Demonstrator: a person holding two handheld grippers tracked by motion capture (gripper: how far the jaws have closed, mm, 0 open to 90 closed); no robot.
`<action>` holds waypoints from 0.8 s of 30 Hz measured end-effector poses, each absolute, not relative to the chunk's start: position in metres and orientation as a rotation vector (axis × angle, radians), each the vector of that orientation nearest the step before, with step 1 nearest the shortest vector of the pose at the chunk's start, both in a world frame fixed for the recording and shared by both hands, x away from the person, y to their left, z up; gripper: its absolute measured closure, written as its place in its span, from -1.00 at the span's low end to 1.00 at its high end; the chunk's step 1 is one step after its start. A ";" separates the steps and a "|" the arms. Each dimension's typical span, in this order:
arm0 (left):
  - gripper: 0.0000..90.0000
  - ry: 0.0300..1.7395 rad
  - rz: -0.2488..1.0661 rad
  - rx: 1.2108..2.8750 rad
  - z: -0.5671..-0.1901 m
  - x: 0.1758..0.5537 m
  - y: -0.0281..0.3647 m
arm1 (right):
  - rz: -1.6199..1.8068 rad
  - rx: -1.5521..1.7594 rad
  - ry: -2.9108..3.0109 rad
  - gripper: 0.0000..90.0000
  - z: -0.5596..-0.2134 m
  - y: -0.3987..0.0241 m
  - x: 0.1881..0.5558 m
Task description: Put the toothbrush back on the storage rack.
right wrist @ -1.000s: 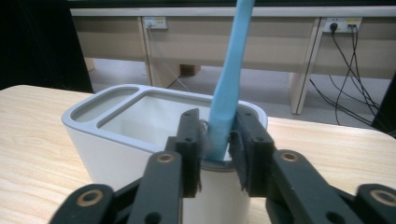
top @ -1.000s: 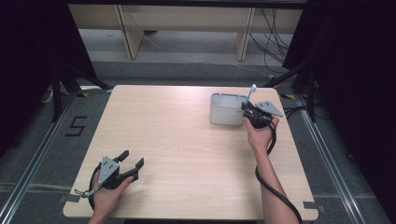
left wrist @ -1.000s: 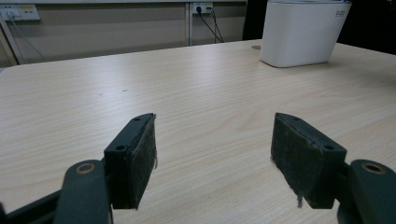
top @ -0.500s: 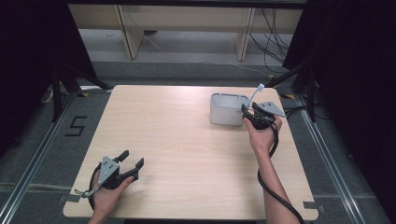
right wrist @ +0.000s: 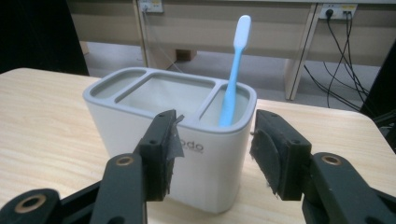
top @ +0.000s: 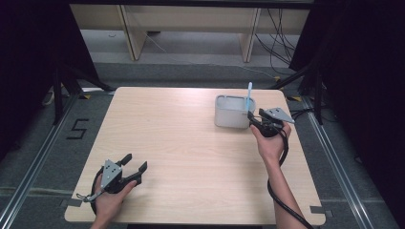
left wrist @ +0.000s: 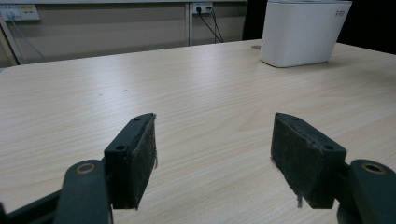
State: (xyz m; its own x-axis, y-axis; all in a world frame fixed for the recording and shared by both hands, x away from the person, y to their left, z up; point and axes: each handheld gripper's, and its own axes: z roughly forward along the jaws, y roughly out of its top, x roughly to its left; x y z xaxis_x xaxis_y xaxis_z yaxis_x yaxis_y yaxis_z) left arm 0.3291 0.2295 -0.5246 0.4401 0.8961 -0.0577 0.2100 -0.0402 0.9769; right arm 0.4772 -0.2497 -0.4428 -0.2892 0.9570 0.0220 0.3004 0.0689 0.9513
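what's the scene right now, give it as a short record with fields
holder: white three-compartment holder on the table, far right part
toothbrush: blue toothbrush upright in an end compartment, leaning slightly
right gripper: right gripper open, jaws have just been opening, fingers before the holder wall, toothbrush not between them
left gripper: left gripper open, nothing between its fingers, near the table's front left

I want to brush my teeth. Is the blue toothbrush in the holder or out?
In. The blue toothbrush stands upright in an end compartment of the white holder, head up.
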 end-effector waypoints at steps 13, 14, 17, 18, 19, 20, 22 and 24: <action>-0.32 1.020 0.748 1.553 -0.524 0.328 0.229 | 1.206 1.241 1.763 0.13 -0.440 -0.250 0.452; -0.32 1.020 0.748 1.553 -0.524 0.328 0.229 | 1.206 1.241 1.763 0.13 -0.440 -0.250 0.452; -0.32 1.023 0.748 1.551 -0.524 0.328 0.229 | 1.221 1.278 1.776 0.13 -0.440 -0.248 0.443; -0.32 1.021 0.749 1.553 -0.524 0.328 0.229 | 1.202 1.242 1.813 0.13 -0.441 -0.251 0.439; -0.32 1.021 0.749 1.553 -0.524 0.328 0.229 | 1.202 1.242 1.813 0.13 -0.441 -0.251 0.439; -0.32 1.020 0.749 1.554 -0.524 0.328 0.229 | 1.189 1.253 1.821 0.13 -0.441 -0.252 0.432; -0.32 1.019 0.750 1.554 -0.524 0.328 0.230 | 1.212 1.264 1.815 0.13 -0.442 -0.251 0.430; -0.32 1.020 0.749 1.553 -0.524 0.328 0.230 | 1.204 1.240 1.838 0.13 -0.444 -0.254 0.424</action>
State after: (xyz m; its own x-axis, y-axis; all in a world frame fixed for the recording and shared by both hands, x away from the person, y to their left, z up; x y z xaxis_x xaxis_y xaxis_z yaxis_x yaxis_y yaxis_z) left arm 0.3283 0.2296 -0.5238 0.4338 0.8996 -0.0506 0.2202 -0.0514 0.9741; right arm 0.4238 -0.2541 -0.4441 -0.3761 0.9266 0.0035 0.3730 0.1480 0.9160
